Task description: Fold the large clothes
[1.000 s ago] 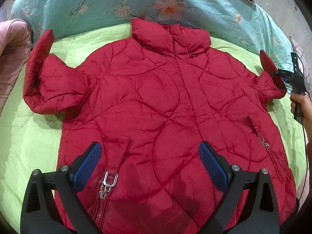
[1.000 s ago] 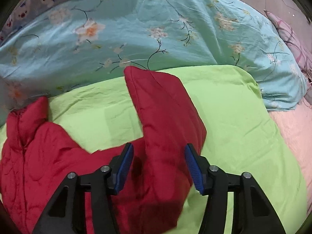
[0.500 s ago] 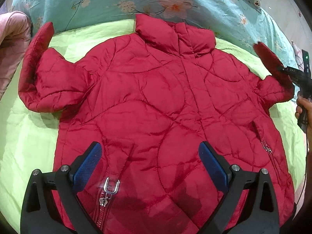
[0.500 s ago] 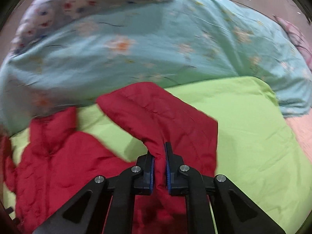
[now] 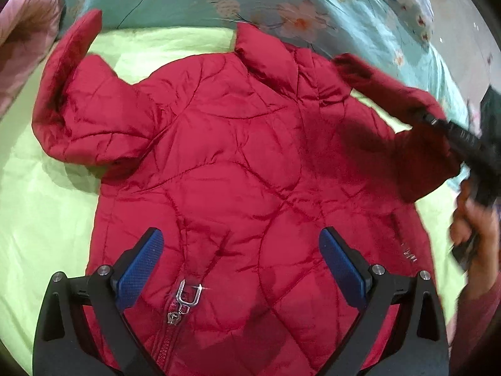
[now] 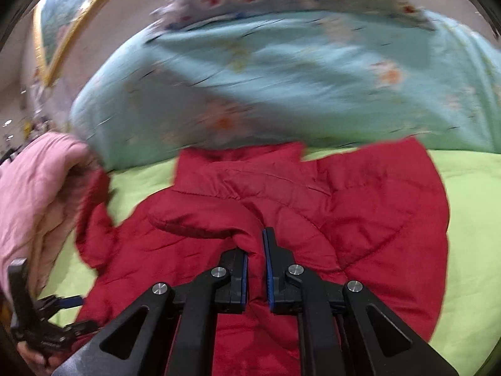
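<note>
Red jacket flat on bed, left hand-held gripper agape over its hem, right wrist view alone shows right hand-held gripper pinching sleeve

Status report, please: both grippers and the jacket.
Left hand-held gripper open above red jacket hem. Right hand-held gripper shut on sleeve, lifted over jacket body. Nothing in the way.

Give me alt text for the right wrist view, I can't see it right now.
The right gripper is shut on a sleeve of the red puffer jacket, carrying it over the jacket's body on a lime-green sheet. A teal floral duvet lies behind, blurred by motion, with a pink quilt at left.
</note>
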A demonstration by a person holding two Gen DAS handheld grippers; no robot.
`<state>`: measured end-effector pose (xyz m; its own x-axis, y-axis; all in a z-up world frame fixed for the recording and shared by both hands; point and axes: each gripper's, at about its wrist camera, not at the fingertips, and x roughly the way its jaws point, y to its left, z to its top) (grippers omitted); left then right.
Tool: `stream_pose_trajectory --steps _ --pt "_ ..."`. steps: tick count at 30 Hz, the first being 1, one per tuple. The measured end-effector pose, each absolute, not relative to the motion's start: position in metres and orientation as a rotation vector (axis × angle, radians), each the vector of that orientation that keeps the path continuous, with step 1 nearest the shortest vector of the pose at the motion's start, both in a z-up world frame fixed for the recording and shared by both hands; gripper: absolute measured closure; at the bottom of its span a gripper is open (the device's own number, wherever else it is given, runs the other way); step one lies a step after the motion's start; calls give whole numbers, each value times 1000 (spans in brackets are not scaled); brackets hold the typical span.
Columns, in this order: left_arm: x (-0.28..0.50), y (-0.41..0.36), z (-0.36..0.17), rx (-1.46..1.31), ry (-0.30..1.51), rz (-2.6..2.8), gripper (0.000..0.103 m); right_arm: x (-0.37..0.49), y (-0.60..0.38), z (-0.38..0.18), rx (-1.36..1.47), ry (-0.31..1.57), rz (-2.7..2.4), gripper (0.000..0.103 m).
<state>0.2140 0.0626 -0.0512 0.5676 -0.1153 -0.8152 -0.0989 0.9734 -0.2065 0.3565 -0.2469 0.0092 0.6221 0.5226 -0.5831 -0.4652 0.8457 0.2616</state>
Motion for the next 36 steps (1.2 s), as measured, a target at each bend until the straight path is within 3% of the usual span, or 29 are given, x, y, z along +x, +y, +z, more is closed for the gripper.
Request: stream_pose_trajectory --steps 11,29,31,33,36 --pt "207 106 -42 -361 931 -14 3 323 -122 -35 -13 786 770 95" --pt "290 122 -72 -573 1006 -168 3 309 -92 -76 -110 837 856 87" --pt "297 119 -75 -567 1001 -180 13 307 -90 -77 -127 832 850 83" --pt "304 114 -79 -546 1013 -188 46 305 -89 -77 -139 835 847 79" --pt "309 107 -82 -495 1009 -185 72 299 -91 -73 -155 841 842 61"
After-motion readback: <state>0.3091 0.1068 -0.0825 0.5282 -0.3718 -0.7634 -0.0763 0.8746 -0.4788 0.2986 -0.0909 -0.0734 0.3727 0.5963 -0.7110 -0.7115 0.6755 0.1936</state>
